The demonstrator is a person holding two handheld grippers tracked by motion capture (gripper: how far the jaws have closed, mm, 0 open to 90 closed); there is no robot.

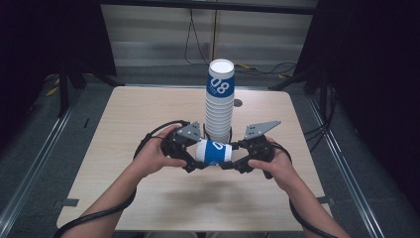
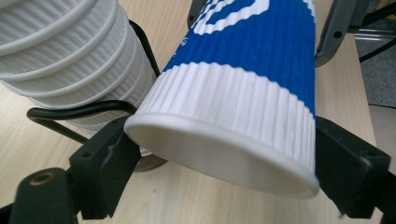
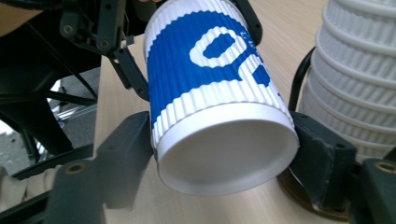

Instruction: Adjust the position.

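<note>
The surface carries a tall stack of cups, standing upright toward its far middle. Just in front of the stack, I hold one blue-and-white cup on its side, off the surface, between both tools. My left tool clasps the cup at its wide rim end; my right tool sits at its base end, pads against the wall. Judgement: one tool should keep a firm hold before the other lets go, without crushing the ribbed wall. Both hands face inward, wrists level, forearms converging from the near edge.
</note>
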